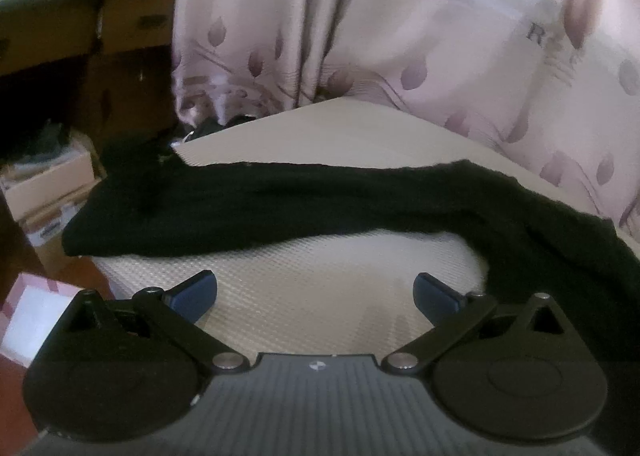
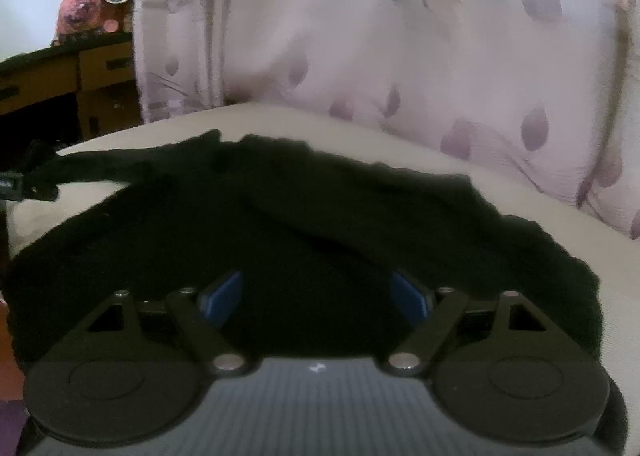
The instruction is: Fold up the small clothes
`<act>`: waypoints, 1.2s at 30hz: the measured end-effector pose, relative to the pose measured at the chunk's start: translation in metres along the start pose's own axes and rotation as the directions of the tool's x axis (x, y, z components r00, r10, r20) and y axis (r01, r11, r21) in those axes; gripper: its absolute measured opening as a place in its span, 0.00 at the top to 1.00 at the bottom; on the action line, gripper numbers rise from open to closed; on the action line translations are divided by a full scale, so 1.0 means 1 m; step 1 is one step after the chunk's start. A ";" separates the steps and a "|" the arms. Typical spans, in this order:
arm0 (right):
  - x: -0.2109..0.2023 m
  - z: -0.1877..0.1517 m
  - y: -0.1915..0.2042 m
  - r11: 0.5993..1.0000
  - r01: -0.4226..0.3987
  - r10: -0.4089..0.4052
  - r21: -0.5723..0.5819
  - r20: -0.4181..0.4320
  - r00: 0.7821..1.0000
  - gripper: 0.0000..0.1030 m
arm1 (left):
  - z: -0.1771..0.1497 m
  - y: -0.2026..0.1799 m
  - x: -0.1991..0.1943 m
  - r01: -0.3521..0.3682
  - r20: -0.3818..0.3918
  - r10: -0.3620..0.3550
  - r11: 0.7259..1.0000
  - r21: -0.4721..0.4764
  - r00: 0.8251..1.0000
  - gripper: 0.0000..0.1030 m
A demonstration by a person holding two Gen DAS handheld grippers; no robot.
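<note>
A black knitted garment [image 1: 280,208] lies stretched across a beige textured surface [image 1: 304,312], running from the left edge round to the right side. My left gripper [image 1: 316,296] stands open over bare surface just in front of the garment, with nothing between its blue pads [image 1: 196,296]. In the right wrist view the same black garment [image 2: 320,216] fills the middle in rumpled folds. My right gripper [image 2: 318,296] hovers open directly over it, its blue pads [image 2: 224,296] spread wide and not pressing on the cloth.
A pale curtain with purple leaf shapes [image 1: 440,56] hangs close behind the surface. Wooden drawers [image 1: 120,28] stand at the back left. Cardboard boxes [image 1: 48,184] and a pink-and-white box [image 1: 32,320] sit low on the left beside the surface's edge.
</note>
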State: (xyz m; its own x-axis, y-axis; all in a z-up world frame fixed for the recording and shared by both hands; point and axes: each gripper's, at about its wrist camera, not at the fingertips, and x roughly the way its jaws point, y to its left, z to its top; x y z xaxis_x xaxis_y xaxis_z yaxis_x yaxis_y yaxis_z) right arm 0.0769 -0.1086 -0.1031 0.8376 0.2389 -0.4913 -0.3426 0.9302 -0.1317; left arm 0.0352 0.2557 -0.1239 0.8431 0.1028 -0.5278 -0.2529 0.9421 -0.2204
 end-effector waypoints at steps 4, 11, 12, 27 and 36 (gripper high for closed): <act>0.003 -0.010 -0.016 0.996 0.029 -0.028 0.083 -0.017 0.999 0.20 | 0.008 0.018 0.001 0.009 -0.010 -0.010 0.997 -0.081 1.000 0.00; 0.008 -0.020 -0.030 0.981 0.014 -0.009 0.192 -0.031 0.999 0.20 | 0.014 0.068 -0.011 -0.004 0.027 0.013 0.942 -0.336 1.000 0.05; 0.008 -0.021 -0.029 0.983 0.009 -0.004 0.186 -0.031 1.000 0.20 | 0.015 0.077 -0.009 -0.018 0.010 0.024 0.926 -0.378 1.000 0.05; 0.009 -0.023 -0.017 0.993 0.001 0.004 0.122 -0.040 0.999 0.20 | 0.016 0.161 0.021 -0.068 -0.081 0.020 0.759 -0.648 0.996 0.28; 0.010 -0.024 -0.013 0.995 0.002 0.001 0.100 -0.039 0.999 0.19 | 0.029 0.142 -0.003 -0.098 -0.042 0.091 0.796 -0.597 0.995 0.66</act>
State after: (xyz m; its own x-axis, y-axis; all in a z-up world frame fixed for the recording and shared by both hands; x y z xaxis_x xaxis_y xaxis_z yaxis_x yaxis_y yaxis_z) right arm 0.0794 -0.1254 -0.1266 0.8198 0.2292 -0.5249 -0.2964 0.9539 -0.0465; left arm 0.0107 0.3982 -0.1294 0.7959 0.1740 -0.5799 -0.5671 0.5496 -0.6134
